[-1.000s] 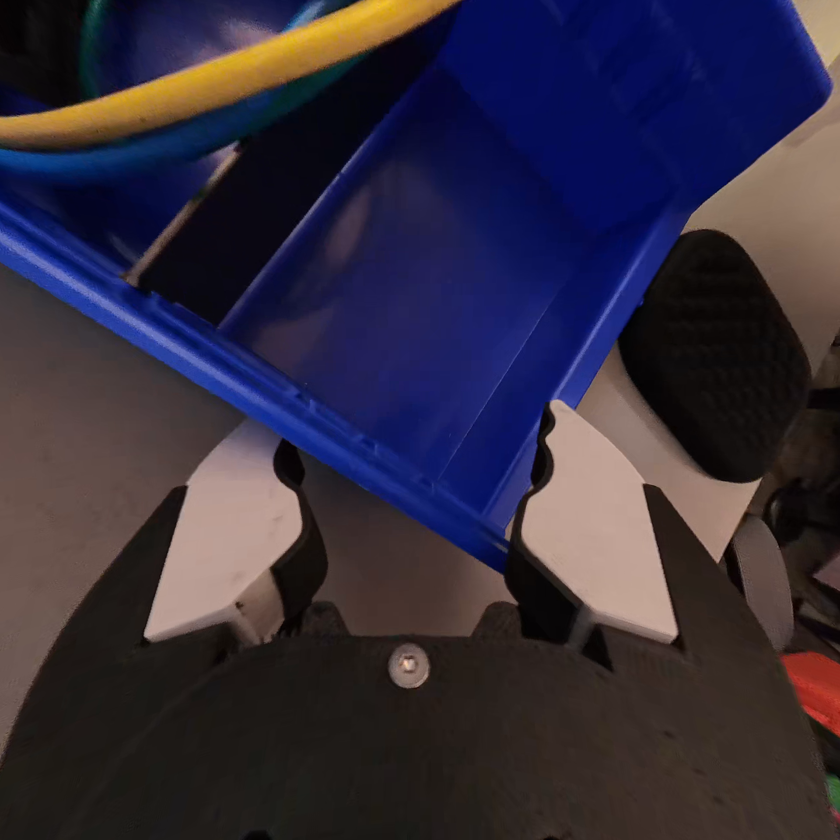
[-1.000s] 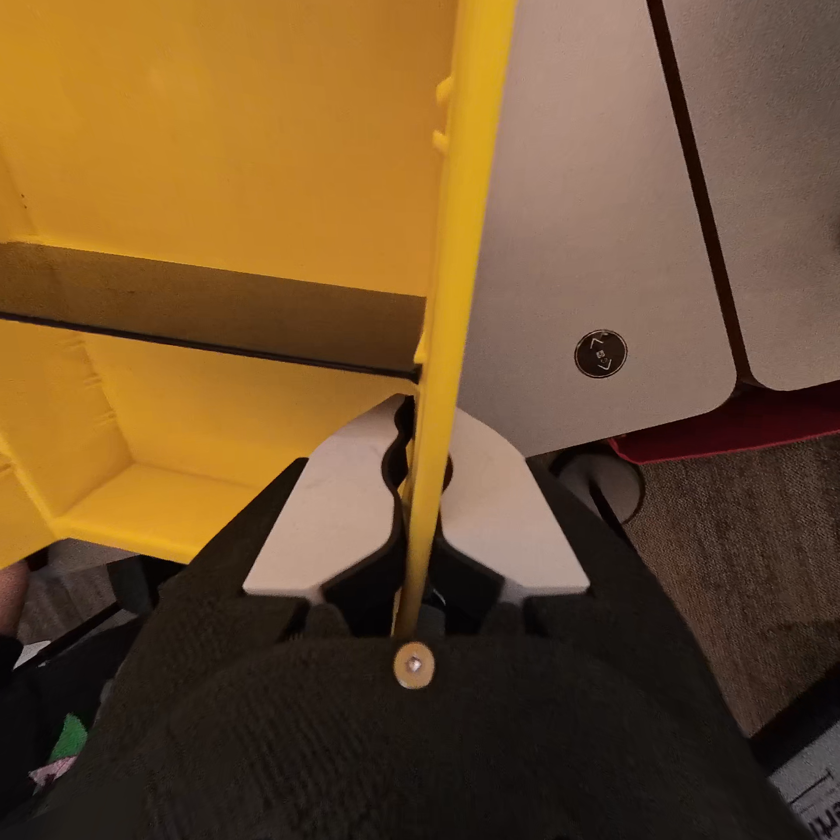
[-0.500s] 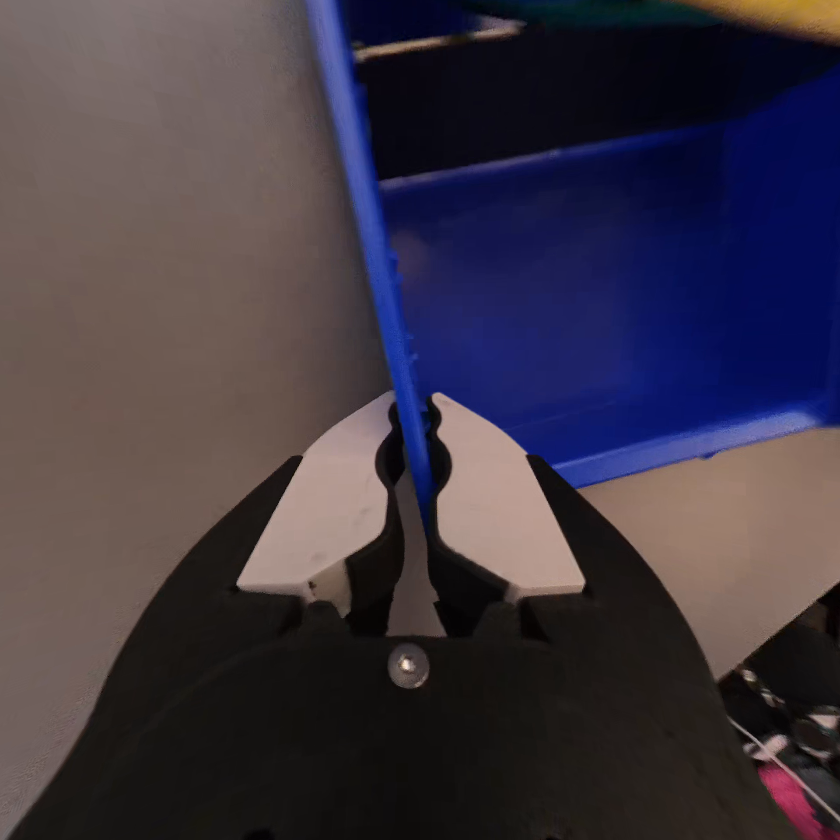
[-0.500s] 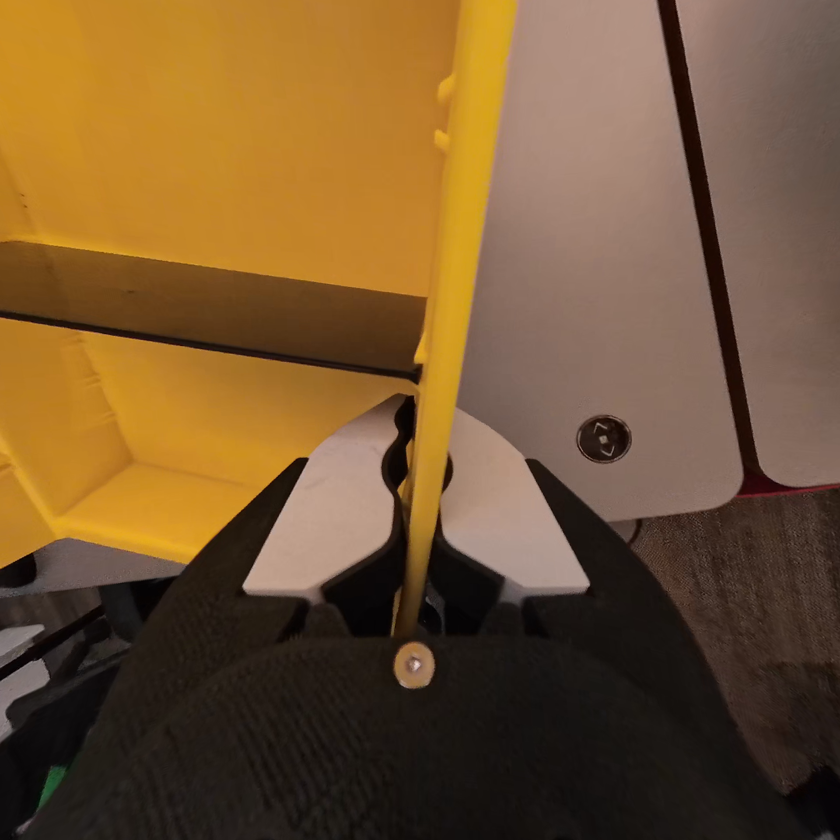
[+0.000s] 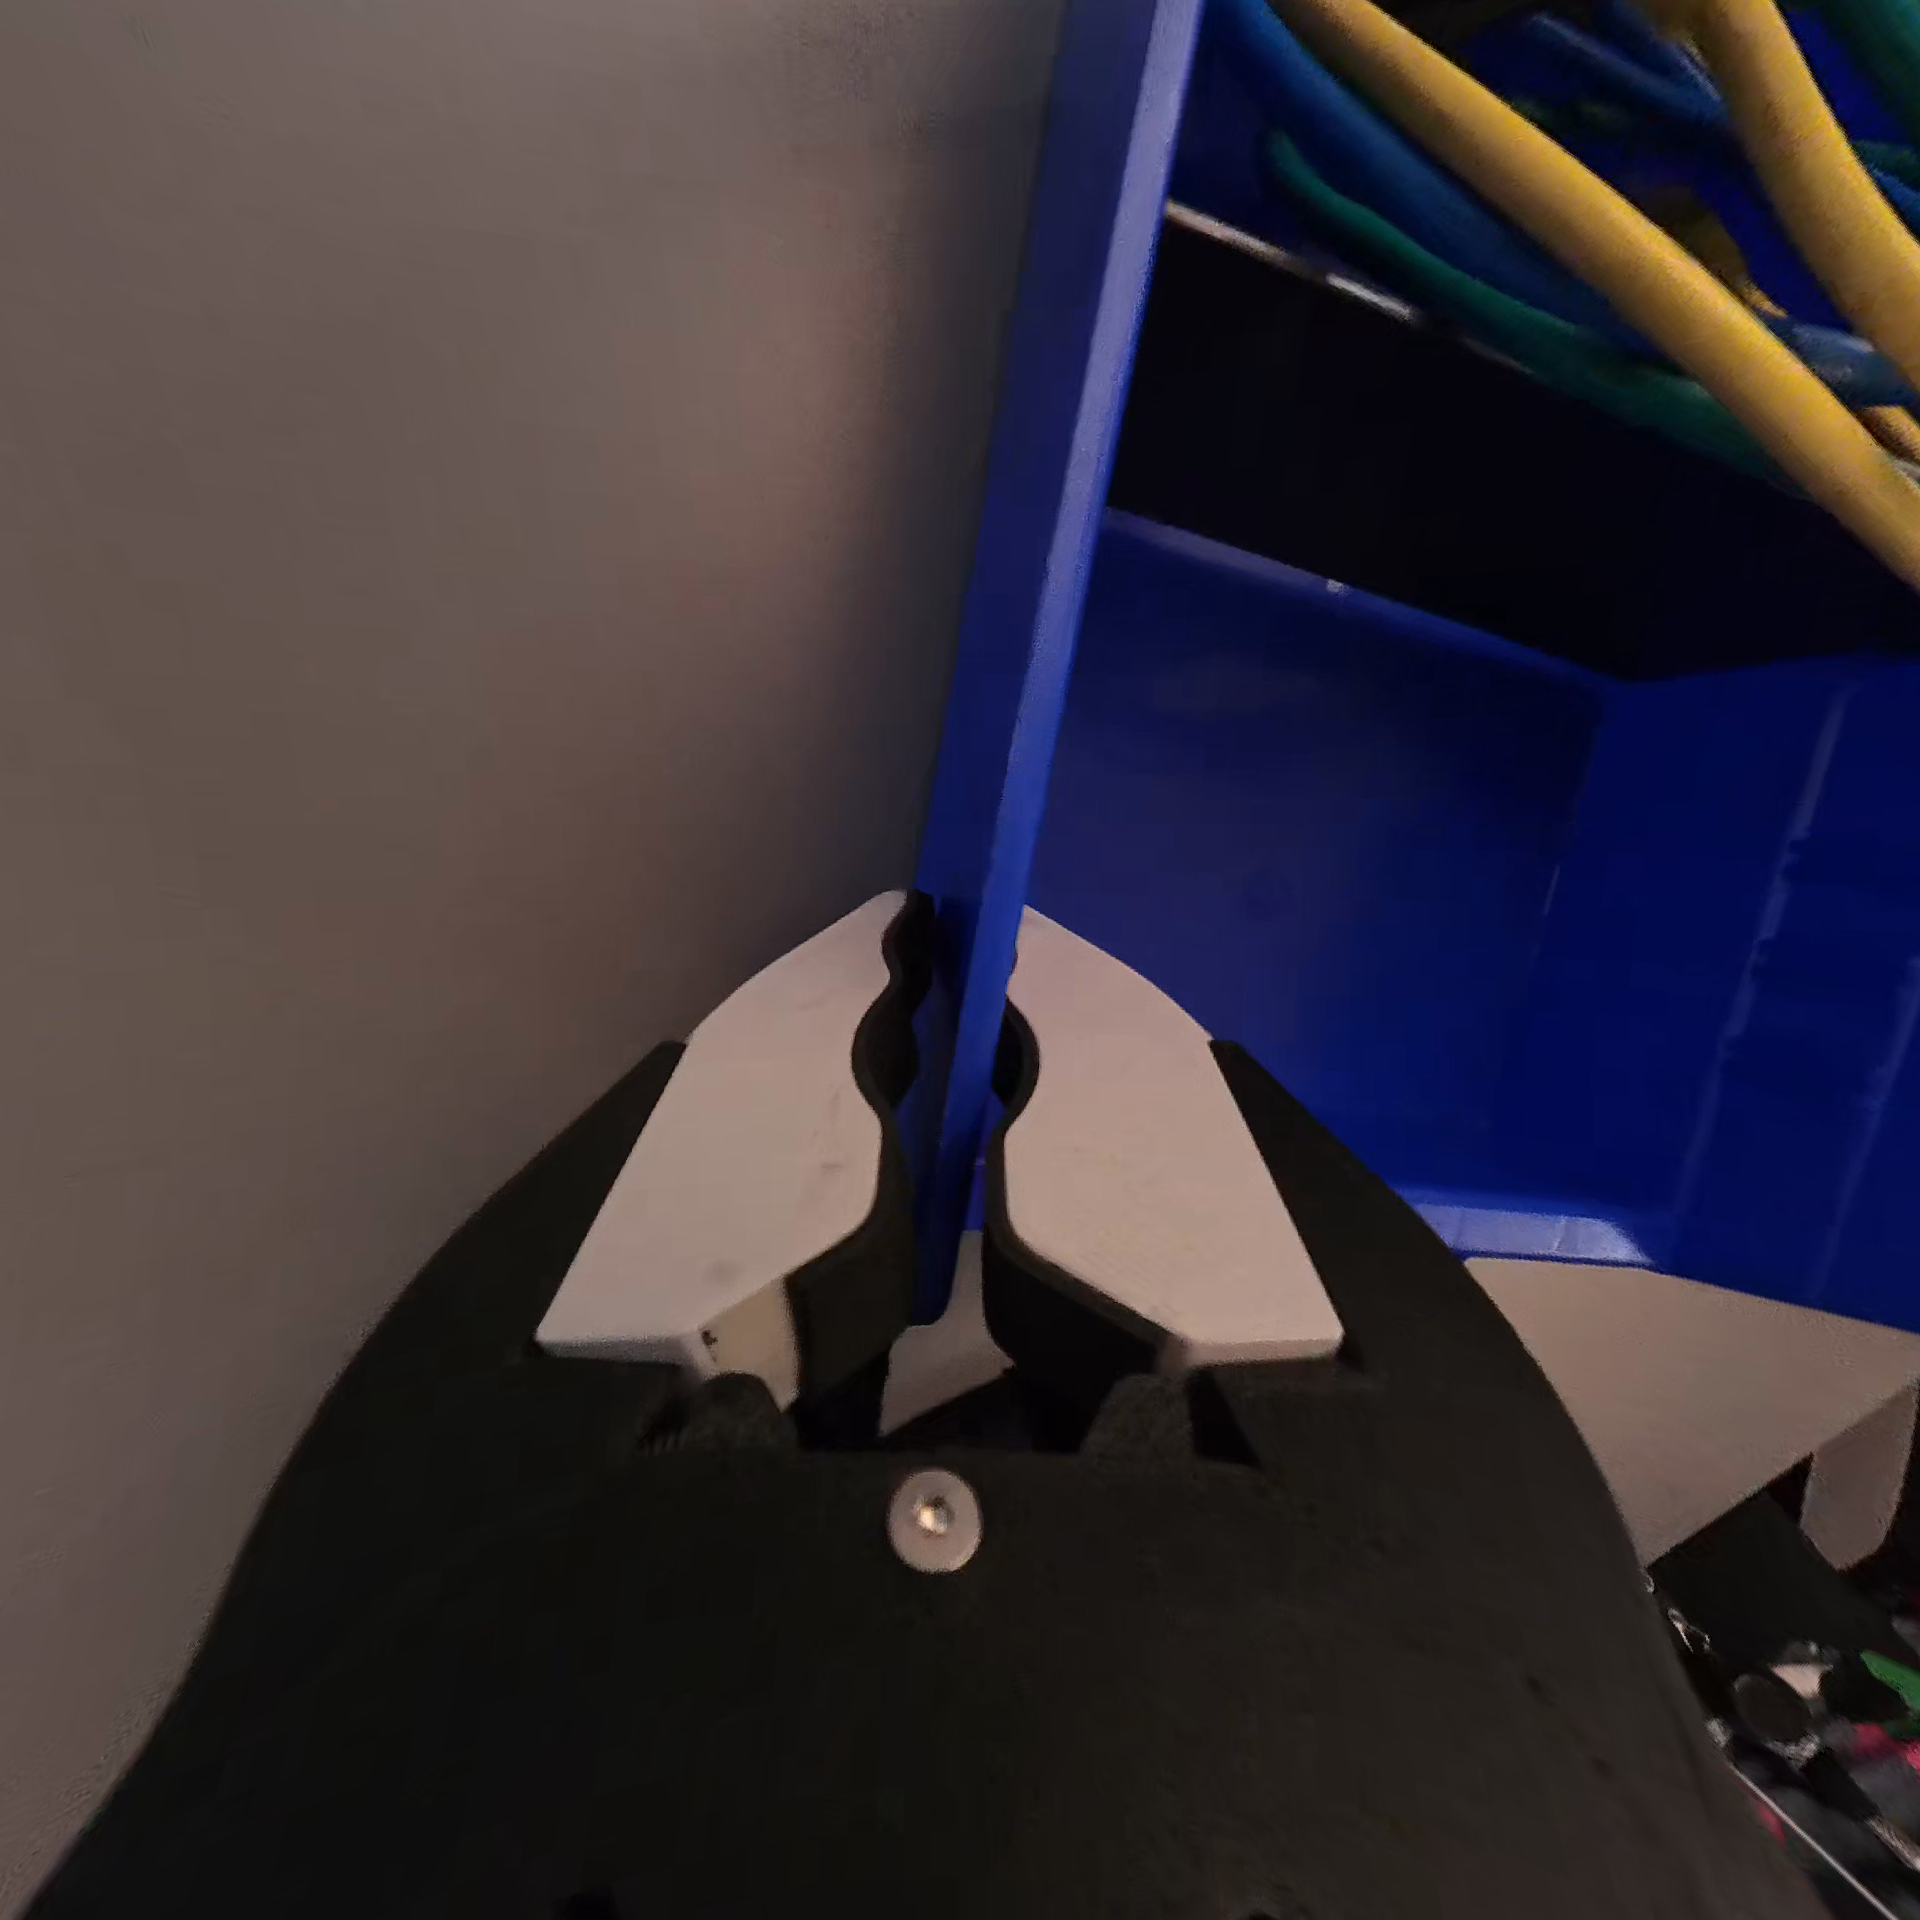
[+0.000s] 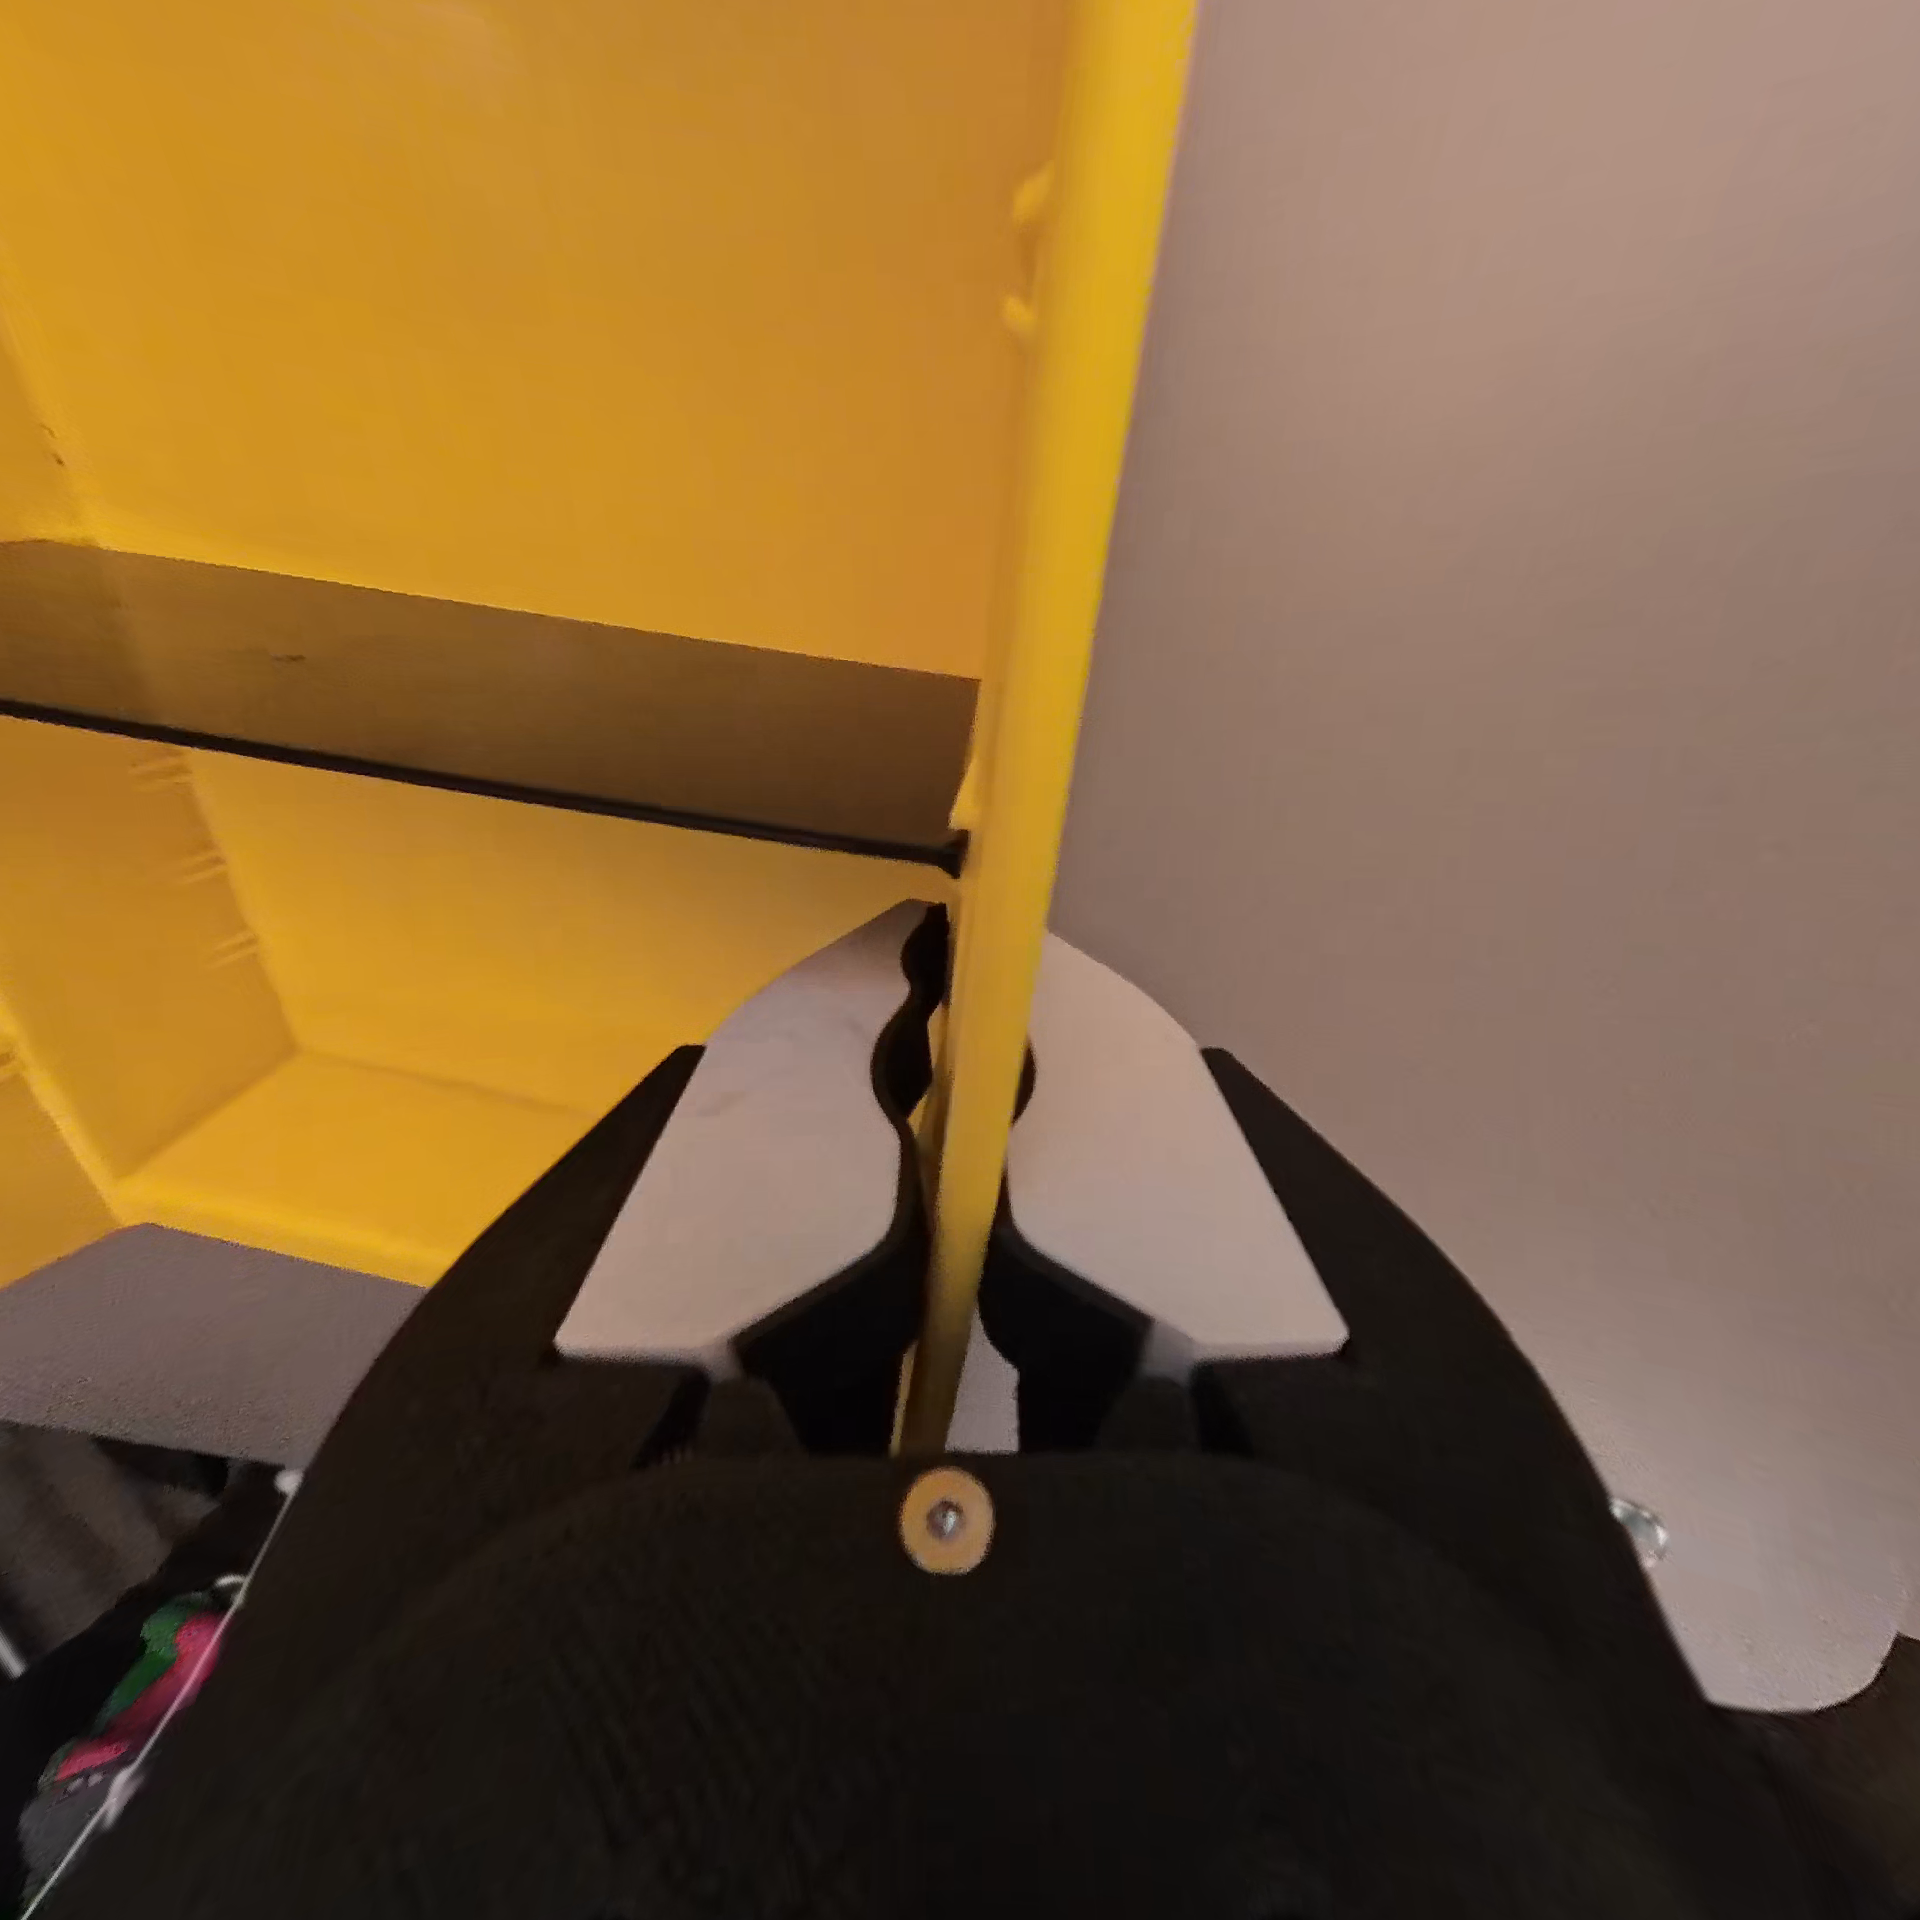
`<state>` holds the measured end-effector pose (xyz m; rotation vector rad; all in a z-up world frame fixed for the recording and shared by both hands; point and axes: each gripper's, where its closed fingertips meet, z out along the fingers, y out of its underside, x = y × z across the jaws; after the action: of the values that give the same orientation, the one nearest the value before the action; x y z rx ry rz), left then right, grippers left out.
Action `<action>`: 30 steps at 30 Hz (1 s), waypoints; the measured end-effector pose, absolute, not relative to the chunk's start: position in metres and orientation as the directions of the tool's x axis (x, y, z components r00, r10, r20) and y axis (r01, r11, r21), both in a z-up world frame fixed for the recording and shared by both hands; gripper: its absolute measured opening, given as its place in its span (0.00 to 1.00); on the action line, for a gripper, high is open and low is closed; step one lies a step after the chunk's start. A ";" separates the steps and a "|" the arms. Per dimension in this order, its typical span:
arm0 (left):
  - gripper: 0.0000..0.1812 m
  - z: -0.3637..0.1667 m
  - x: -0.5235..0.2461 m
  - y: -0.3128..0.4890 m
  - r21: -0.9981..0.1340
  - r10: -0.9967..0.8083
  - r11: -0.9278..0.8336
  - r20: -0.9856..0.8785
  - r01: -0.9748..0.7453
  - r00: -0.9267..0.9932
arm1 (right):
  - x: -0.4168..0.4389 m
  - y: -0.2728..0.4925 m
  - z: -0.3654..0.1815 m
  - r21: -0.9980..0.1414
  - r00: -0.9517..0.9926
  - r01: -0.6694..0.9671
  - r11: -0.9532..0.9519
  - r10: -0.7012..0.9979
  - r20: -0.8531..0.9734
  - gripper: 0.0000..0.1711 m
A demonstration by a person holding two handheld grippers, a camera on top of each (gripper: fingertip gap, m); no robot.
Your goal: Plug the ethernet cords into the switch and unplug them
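Observation:
In the left wrist view my left gripper [image 5: 961,925] is shut on the side wall of a blue plastic bin [image 5: 1070,499]. The wall runs up between the two pads. The bin has a dark divider, and its far compartment holds yellow [image 5: 1621,270], green [image 5: 1455,301] and blue [image 5: 1351,114] ethernet cords. In the right wrist view my right gripper [image 6: 987,935] is shut on the side wall of a yellow plastic bin [image 6: 1081,499]. That bin has a dark divider [image 6: 499,717] and its near compartment looks bare. No switch shows in either view.
Both bins rest over a pale table top [image 5: 416,520] [image 6: 1507,727]. The table's near edge and rounded corner show at the lower right [image 6: 1766,1621]. Below the edge lie dark, cluttered things [image 5: 1849,1683] [image 6: 135,1652].
My left gripper went from wide open at the blue bin's corner to shut on its side wall, then slid deeper onto it. My right gripper kept its hold as the yellow bin moved over the table.

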<state>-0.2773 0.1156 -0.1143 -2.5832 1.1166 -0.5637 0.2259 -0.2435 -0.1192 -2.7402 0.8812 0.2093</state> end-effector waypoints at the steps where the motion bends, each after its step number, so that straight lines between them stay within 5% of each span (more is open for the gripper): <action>1: 0.04 -0.114 -0.291 0.120 -0.392 -0.722 -0.684 0.245 -0.615 0.647 | 0.224 -0.234 -0.125 -0.183 0.818 -0.572 -0.800 -0.539 -0.203 0.03; 6: 0.05 -0.113 -0.353 0.136 -0.398 -0.595 -0.787 0.292 -0.471 0.749 | 0.209 -0.201 -0.144 -0.060 0.870 -0.479 -0.876 -0.464 -0.168 0.03; 30: 0.05 -0.111 -0.460 0.148 -0.468 -0.349 -0.868 0.341 -0.164 0.873 | 0.237 -0.209 -0.144 -0.041 0.850 -0.514 -0.857 -0.502 -0.159 0.03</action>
<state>-0.4596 0.1478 -0.1113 -2.6114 0.3770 -0.5872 0.2374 -0.2094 -0.1438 -2.9422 0.8099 0.2194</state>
